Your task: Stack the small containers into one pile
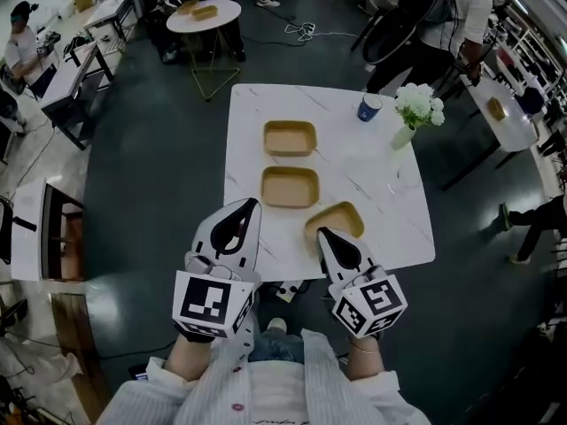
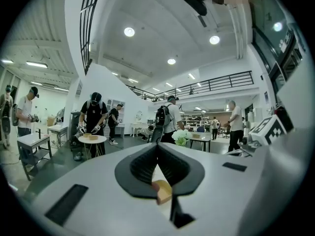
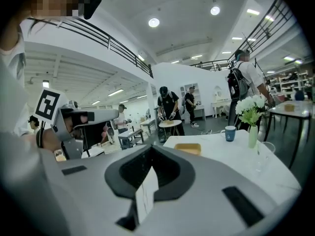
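The left hand-held gripper (image 1: 252, 205) has its jaws pressed together with nothing between them, and it sits over the counter's (image 1: 399, 228) near edge. The right hand-held gripper (image 1: 322, 233) is likewise closed and empty. From the head view its tip sits at the near left rim of the nearest container (image 1: 337, 220). A second container (image 1: 290, 187) lies just left and farther, and a third (image 1: 290, 138) beyond that, all apart and unstacked. At the far right stand a blue cup (image 1: 369, 107) and a vase of white flowers (image 1: 416, 109).
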